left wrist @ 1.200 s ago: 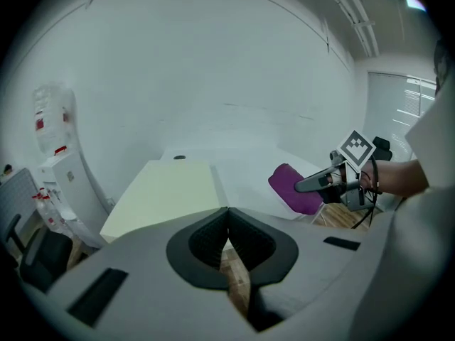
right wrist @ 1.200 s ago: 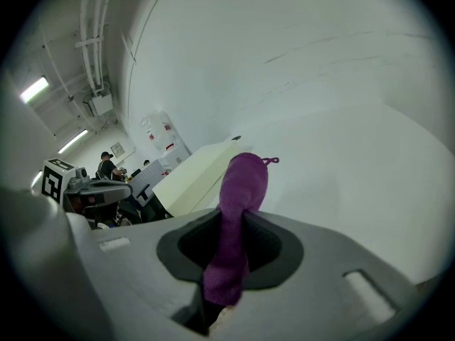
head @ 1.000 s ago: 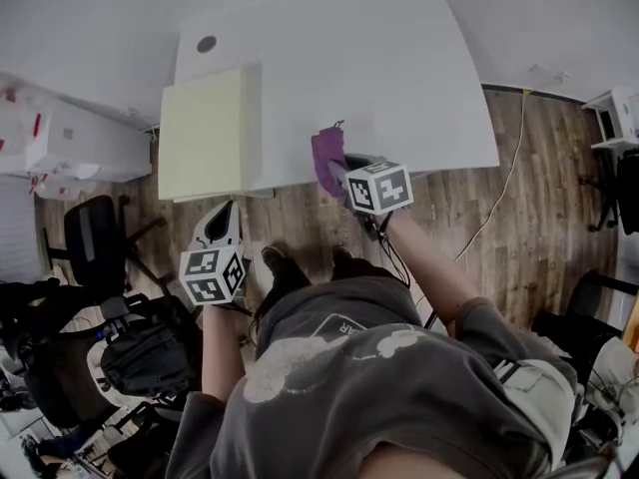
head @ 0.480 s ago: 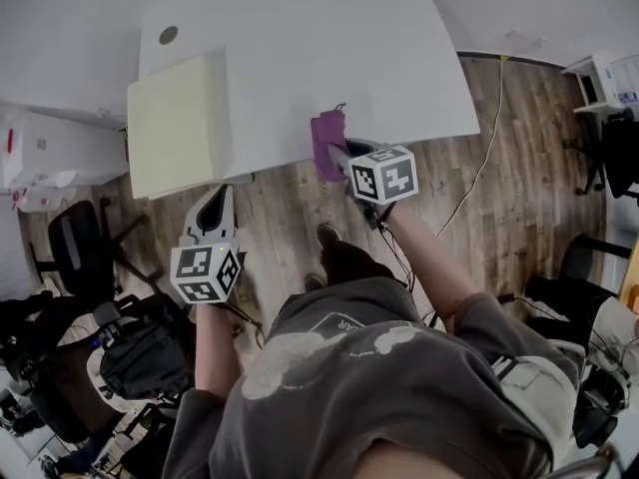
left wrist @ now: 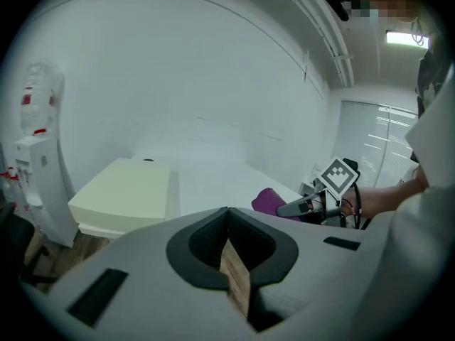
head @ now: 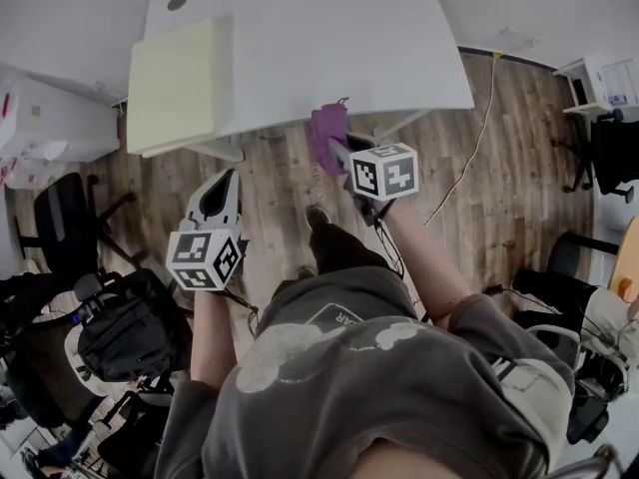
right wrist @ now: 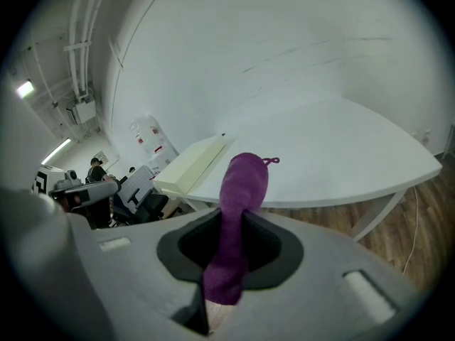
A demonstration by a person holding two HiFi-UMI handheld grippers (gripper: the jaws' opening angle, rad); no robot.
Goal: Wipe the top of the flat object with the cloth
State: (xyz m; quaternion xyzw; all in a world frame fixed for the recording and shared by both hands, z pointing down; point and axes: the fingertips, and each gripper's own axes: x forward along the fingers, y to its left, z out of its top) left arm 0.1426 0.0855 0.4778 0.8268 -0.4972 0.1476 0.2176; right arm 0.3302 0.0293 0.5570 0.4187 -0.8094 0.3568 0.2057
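Held the right gripper (right wrist: 226, 261) clamped on a purple cloth (right wrist: 238, 190), which was pinched between the jaws, its upper end standing past them with a small loop at the top. Held the left gripper (left wrist: 231, 258) with jaws together and nothing between them, only a sliver of wooden floor (head: 270, 183) showing beneath the pads. Carried both grippers off the bench (head: 329, 38) and over the floor, the right one just beside the near edge, the left one lower and further left, apart from that edge. Held the cloth off the bench top.

Found the flat object (head: 178, 86), a pale yellow pad, lying at the left end of the white bench, its near corner jutting slightly past the edge. Found it well apart from the cloth, with bare bench top between them. Noted a small round dark spot (head: 177, 2) on the bench just beyond the pad's far end.

Noted a thin cable (head: 479, 138) trailing across the floor at right, a black backpack (head: 130, 332) and a black office chair (head: 65, 233) at left, and a white dispenser (left wrist: 35, 169) with red marks beside the bench's left end.
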